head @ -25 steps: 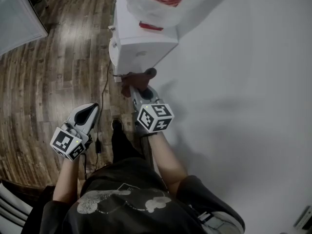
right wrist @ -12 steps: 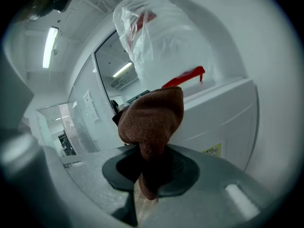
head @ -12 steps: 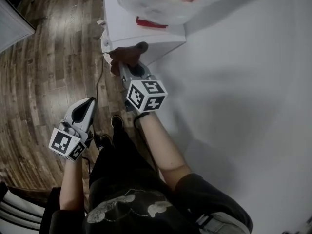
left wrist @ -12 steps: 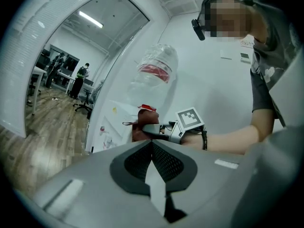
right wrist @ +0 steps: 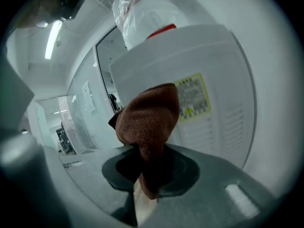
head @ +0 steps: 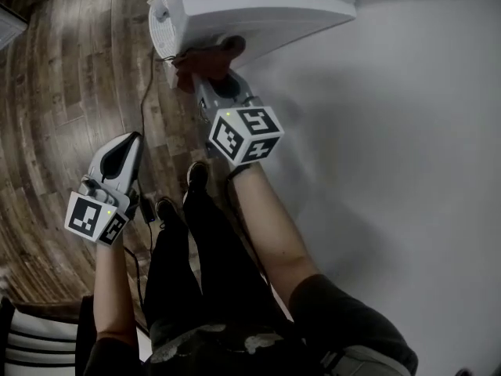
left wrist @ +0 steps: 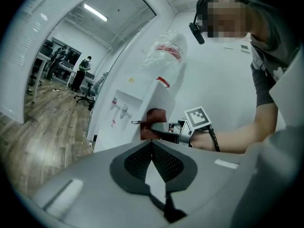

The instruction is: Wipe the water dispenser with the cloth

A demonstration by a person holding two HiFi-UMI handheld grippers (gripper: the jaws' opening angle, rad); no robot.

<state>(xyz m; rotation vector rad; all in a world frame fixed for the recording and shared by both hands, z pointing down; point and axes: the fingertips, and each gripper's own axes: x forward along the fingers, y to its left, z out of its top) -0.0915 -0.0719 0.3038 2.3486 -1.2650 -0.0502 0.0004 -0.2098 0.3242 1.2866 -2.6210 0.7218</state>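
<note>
The white water dispenser (head: pixel 243 10) stands against the white wall, with a bagged bottle (right wrist: pixel 142 13) on top. My right gripper (head: pixel 205 78) is shut on a reddish-brown cloth (right wrist: pixel 147 120), and the cloth (head: pixel 205 57) presses against the dispenser's side panel near a yellow label (right wrist: pixel 192 96). From the left gripper view the cloth (left wrist: pixel 153 122) shows at the dispenser's (left wrist: pixel 142 103) side. My left gripper (head: pixel 129 143) hangs low to the left over the wooden floor, jaws shut on nothing.
A black cable (head: pixel 149 77) runs down from the dispenser over the wood floor (head: pixel 55 108). The person's legs and shoes (head: pixel 196 175) stand below the grippers. A glass partition (left wrist: pixel 57 56) and office chairs lie beyond on the left.
The right gripper with the cloth has moved up toward the dispenser and now touches its side. The view has shifted closer. The left gripper stayed low.
</note>
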